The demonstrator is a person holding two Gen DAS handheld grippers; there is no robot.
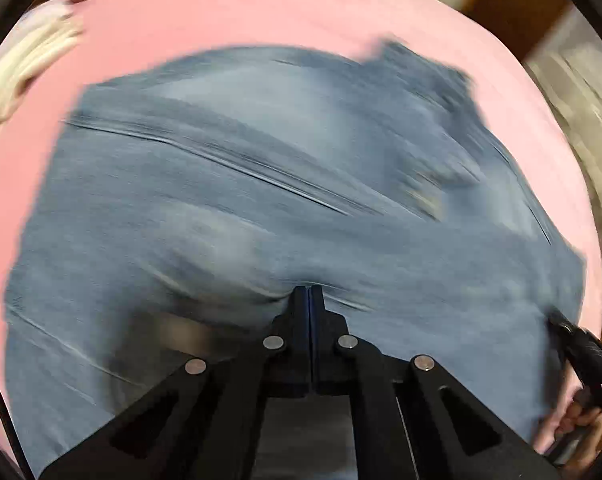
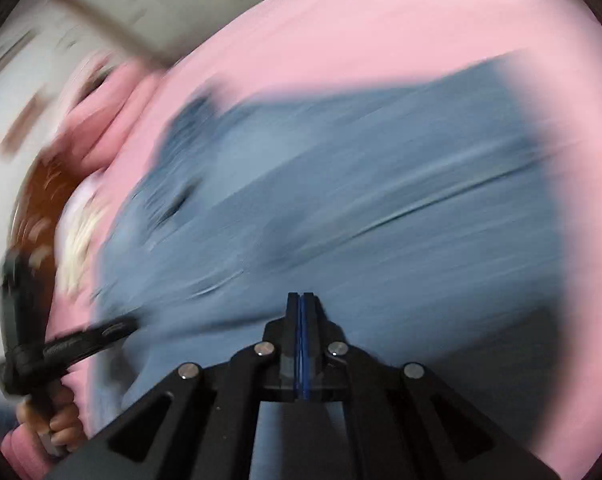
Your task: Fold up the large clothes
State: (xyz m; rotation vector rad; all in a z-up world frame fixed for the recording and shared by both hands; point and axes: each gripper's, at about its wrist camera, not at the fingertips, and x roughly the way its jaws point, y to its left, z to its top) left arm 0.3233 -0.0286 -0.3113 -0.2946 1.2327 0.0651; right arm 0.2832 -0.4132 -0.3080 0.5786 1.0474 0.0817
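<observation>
Blue jeans (image 1: 261,200) lie spread on a pink bedsheet (image 1: 221,12), blurred by motion. My left gripper (image 1: 309,288) is shut at the near part of the denim, and creases in the cloth run together at its tips. In the right wrist view the jeans (image 2: 381,200) fill the middle, and my right gripper (image 2: 301,295) is shut with its tips over the denim. Blur hides whether cloth is pinched there. Each gripper shows in the other's view: the right gripper (image 1: 557,318) at the jeans' right edge, the left gripper (image 2: 117,330) at their left edge.
A white bundle of cloth (image 1: 25,68) lies on the sheet at the far left. A brown wooden piece (image 1: 513,4) and pale floor (image 1: 581,92) lie beyond the bed's far right edge. A person's hand (image 2: 61,420) in a pink sleeve grips the left handle.
</observation>
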